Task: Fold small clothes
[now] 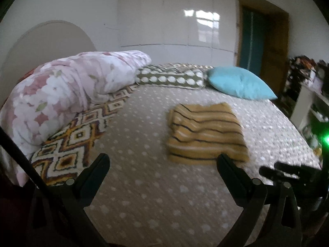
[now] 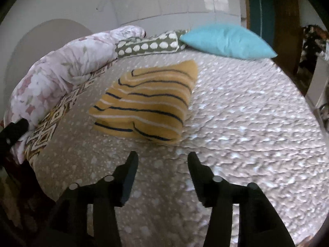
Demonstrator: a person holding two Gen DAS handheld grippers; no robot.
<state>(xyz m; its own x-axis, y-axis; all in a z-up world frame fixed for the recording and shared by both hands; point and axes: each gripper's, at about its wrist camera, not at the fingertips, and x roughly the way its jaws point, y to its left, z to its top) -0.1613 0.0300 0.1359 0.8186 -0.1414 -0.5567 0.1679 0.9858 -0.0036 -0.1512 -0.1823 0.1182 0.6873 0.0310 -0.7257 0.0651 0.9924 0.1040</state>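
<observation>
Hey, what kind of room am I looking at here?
Most likely a bedroom: a bed with a dotted cover, a turquoise pillow and a rolled floral duvet at its head.

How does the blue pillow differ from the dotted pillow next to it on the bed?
The blue pillow is plain turquoise, while the dotted pillow is olive with white spots. The blue pillow looks plump and pointed at its corners; the dotted pillow looks flatter and longer. Both lie at the far edge of the bed.

1. The left wrist camera is looking forward and slightly down across the bed (image 1: 144, 195), with the striped yellow garment (image 1: 205, 131) sitting right of centre.
2. The right wrist camera is tilting down more steeply, sharing the garment (image 2: 144, 105) and turquoise pillow (image 2: 226, 41).
</observation>
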